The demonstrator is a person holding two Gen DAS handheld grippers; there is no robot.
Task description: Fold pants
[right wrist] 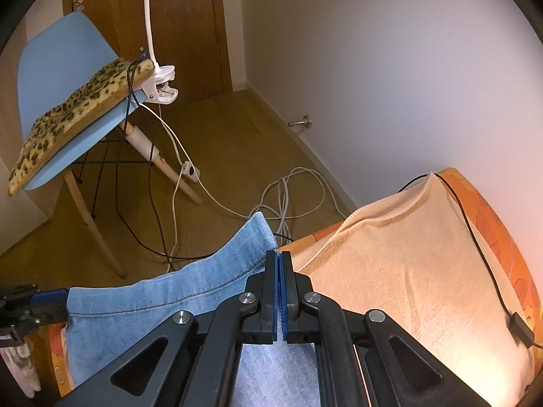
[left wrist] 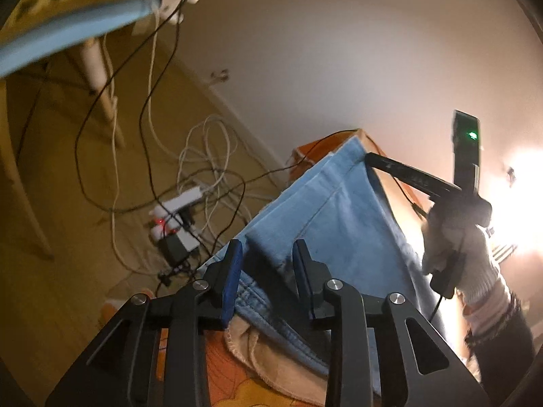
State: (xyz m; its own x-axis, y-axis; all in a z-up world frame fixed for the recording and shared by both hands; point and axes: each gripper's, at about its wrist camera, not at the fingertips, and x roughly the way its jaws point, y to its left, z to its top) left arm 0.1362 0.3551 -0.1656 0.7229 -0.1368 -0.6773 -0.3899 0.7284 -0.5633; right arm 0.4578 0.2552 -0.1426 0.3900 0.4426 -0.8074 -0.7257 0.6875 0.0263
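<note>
Spanning the gap between the two claws, the pants [right wrist: 163,308] hang as a band of light blue denim above a bed edge covered by a cream towel [right wrist: 407,271] on an orange sheet [right wrist: 488,217]. Right claw [right wrist: 280,264]: jaws fully closed, pinching the hem corner of the denim, which rises just past the tips. Left claw [left wrist: 268,254]: jaws parted partway, the cloth lying between the blue pads, no pad clearly pressing on it; grip judged released or nearly so. Long axis of the stretched edge: from the left claw toward the right claw, which shows in the left wrist view at the far corner of the fabric, held by a hand in a white glove [left wrist: 454,237]. Judgement: the right side alone carries the fabric, so the next fold turns on laying that held corner down across the towel. Floor beyond: tangled cables [left wrist: 203,169], blue chair [right wrist: 68,78].
</note>
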